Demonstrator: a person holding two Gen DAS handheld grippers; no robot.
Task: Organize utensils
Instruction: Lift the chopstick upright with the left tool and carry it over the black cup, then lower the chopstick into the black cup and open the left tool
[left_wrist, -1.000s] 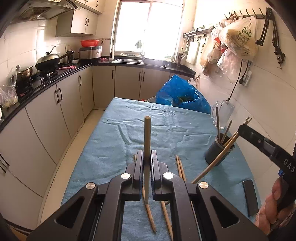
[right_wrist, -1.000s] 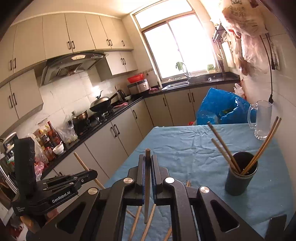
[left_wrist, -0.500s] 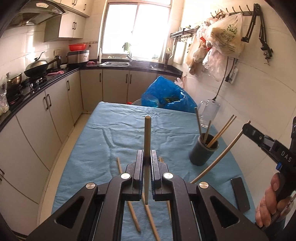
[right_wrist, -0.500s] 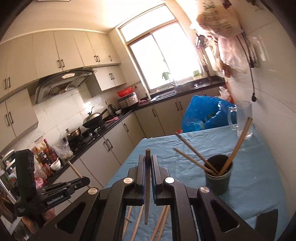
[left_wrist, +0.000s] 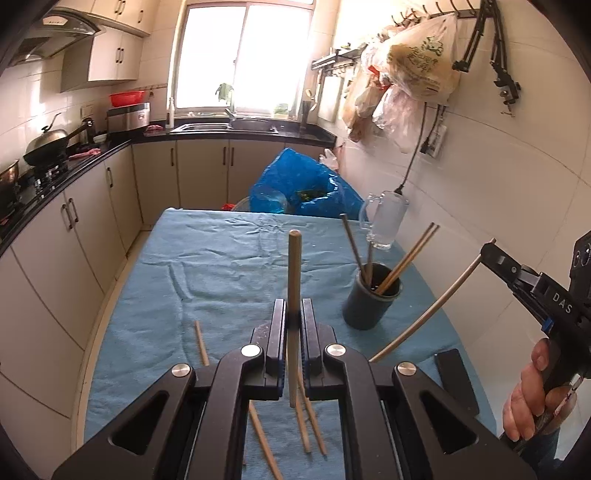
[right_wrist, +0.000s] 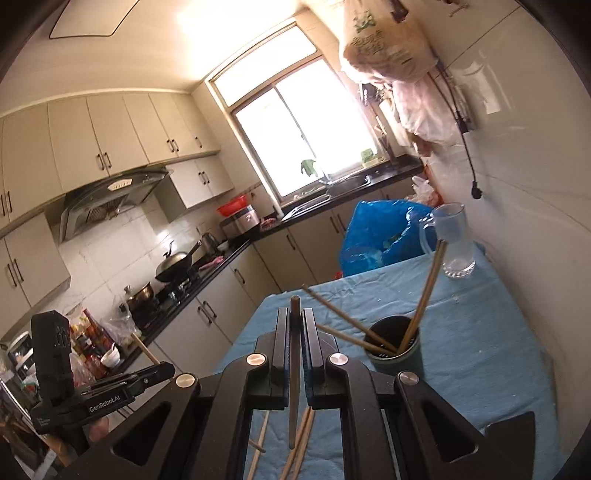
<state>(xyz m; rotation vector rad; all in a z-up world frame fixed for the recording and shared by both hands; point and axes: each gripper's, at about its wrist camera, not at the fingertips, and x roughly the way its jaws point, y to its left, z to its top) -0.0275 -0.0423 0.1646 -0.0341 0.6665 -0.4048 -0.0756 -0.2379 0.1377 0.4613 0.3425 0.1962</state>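
Note:
My left gripper (left_wrist: 293, 314) is shut on a wooden chopstick (left_wrist: 294, 273) held upright above the blue tablecloth (left_wrist: 221, 266). My right gripper (right_wrist: 294, 321) is shut on another chopstick (right_wrist: 294, 369), lifted and tilted, left of the dark utensil cup (right_wrist: 394, 347). The cup (left_wrist: 371, 302) holds several chopsticks. Several loose chopsticks (left_wrist: 201, 341) lie on the cloth near the front edge. The right gripper (left_wrist: 491, 254) with its chopstick (left_wrist: 428, 314) also shows in the left wrist view, right of the cup. The left gripper (right_wrist: 162, 369) shows in the right wrist view.
A glass mug (left_wrist: 386, 221) stands at the table's far right by the wall. A blue plastic bag (left_wrist: 303, 184) sits beyond the far edge. A black flat object (left_wrist: 456, 380) lies near the right front. Cabinets (left_wrist: 55, 236) line the left side.
Both grippers have risen and drawn back, chopsticks still clamped. The right gripper has tilted up and rolled, so its view of the table slants. The cup now sits nearer the middle of the left view.

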